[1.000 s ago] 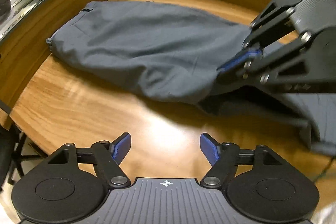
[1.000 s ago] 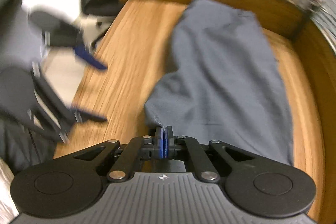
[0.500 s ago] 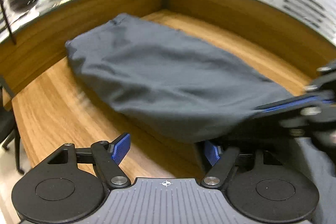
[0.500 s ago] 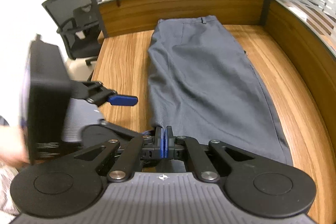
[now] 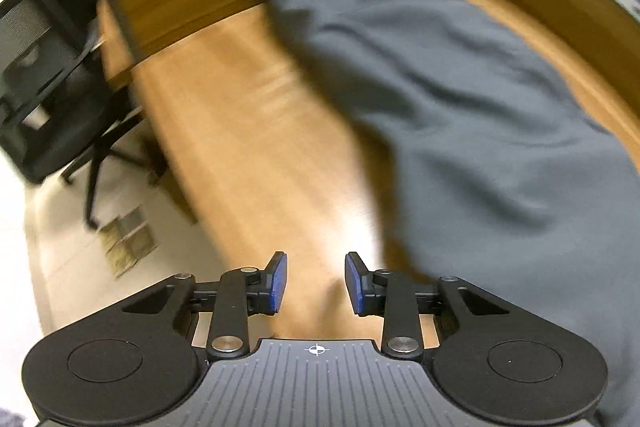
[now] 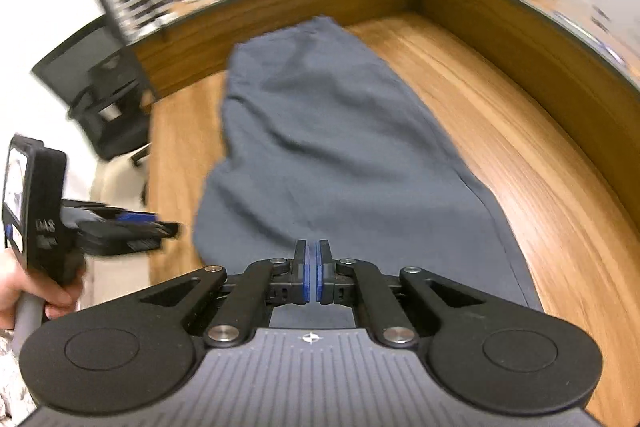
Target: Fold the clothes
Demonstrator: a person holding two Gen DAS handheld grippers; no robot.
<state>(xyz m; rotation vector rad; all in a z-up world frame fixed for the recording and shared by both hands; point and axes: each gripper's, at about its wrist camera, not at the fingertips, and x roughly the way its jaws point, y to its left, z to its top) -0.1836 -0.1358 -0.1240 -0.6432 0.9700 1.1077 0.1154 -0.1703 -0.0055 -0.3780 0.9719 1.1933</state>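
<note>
Grey trousers [image 6: 336, 147] lie lengthwise on the wooden desk [image 6: 520, 155], waistband at the far end. My right gripper [image 6: 312, 251] is shut at their near end, and the cloth runs right up to its blue pads and under them. My left gripper [image 5: 316, 267] hovers over bare wood just left of the trousers [image 5: 460, 99]. Its jaws are closing and hold nothing. In the right wrist view the left gripper [image 6: 160, 227] sits off the desk's left edge, held by a hand [image 6: 24, 291].
A black office chair [image 5: 40, 67] stands on the pale floor [image 5: 60, 267] left of the desk. Wooden partition walls [image 6: 540, 39] topped with glass enclose the desk's far and right sides. A strip of bare wood [image 5: 248, 131] lies left of the trousers.
My left gripper's jaws have narrowed and it has swung left, off the cloth and over bare wood. The right gripper has rolled and stayed shut at the trousers' near end.
</note>
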